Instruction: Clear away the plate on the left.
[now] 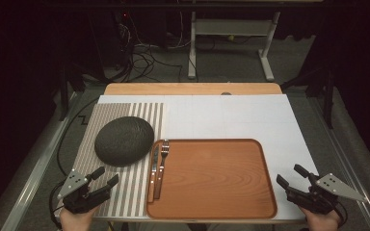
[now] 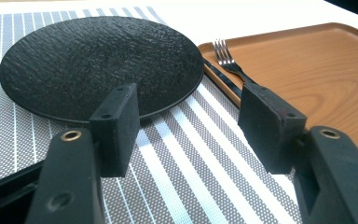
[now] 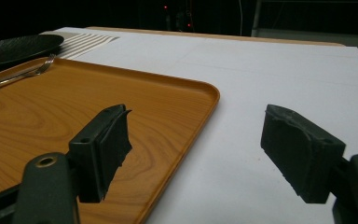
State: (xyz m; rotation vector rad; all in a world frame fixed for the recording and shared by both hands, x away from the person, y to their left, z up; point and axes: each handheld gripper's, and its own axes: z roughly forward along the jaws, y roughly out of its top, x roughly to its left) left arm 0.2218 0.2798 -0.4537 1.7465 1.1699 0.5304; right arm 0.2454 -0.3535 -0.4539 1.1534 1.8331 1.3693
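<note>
Plate (image 1: 124, 140) lies just ahead of left gripper (image 1: 104, 179); right gripper (image 1: 294, 177) beside tray (image 1: 265, 192) edge; both fingers wide, empty.

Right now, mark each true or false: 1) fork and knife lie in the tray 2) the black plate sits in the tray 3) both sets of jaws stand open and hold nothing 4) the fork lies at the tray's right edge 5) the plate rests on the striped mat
1) True: the fork and the knife lie in the wooden tray.
2) False: the black plate sits to the left of the tray, outside it.
3) True: the left gripper and the right gripper both have jaws apart with nothing between them.
4) False: the fork lies along the tray's left edge, beside the knife.
5) True: the plate rests on the striped mat.
</note>
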